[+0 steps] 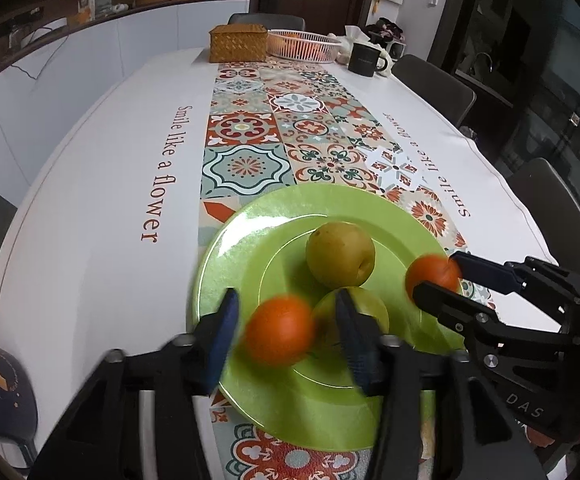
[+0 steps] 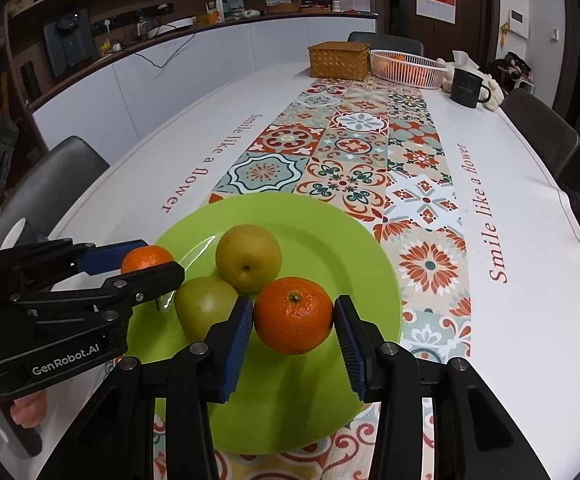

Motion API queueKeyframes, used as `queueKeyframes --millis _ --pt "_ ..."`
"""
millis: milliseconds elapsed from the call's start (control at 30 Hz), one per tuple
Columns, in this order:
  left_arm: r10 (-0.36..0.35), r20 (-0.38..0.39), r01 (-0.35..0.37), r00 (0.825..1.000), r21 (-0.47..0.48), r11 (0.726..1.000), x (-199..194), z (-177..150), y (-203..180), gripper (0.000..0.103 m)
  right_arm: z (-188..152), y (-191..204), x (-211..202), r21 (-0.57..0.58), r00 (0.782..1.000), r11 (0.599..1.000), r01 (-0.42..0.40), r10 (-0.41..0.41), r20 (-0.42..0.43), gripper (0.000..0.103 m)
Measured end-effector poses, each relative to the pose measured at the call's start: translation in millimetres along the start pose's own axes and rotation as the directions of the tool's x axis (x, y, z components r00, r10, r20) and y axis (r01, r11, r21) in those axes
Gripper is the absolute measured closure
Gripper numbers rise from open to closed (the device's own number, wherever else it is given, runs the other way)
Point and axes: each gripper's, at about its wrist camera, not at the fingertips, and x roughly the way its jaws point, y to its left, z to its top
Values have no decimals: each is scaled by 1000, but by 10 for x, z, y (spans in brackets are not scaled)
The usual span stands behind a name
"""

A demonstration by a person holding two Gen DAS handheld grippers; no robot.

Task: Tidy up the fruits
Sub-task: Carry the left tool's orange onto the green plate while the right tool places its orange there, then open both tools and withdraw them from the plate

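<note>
L tongs (image 1: 282,330) and R tongs (image 2: 293,320) each clamped an orange betw. blue pads, both angled fwd & down; L hand (image 2: 22,408) partly visible.

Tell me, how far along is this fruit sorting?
Done, it seems: two pears already rest on the green plate. In hand: the left gripper and the right gripper each hold one orange over the plate, neither set down yet. Left, perhaps: the white basket at the table's far end seems to hold more orange fruit, though I cannot count it.
</note>
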Motion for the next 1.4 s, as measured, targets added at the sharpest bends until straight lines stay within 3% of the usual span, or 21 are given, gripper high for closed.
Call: queueKeyframes --millis 133,500,833,1167,1400 --pt "14 23 -15 1000 25 1000 -117 -21 -43 49 -17 3 -70 -1 1000 1000 14 -14 21 49" --pt "57 122 -66 991 74 995 -739 -211 -289 36 -181 39 -742 -14 988 999 46 -44 145 44" --pt "94 221 -116 971 89 989 -1441 -514 -550 24 -428 98 -1408 -7 970 998 64 -60 237 34" --pt "86 272 -114 958 90 989 -1898 -887 -786 20 -760 185 -1959 -26 948 997 70 -59 312 33" --pt "113 312 -163 943 136 977 -2083 -1170 -956 19 -1003 232 -2144 -53 945 996 68 -47 324 33"
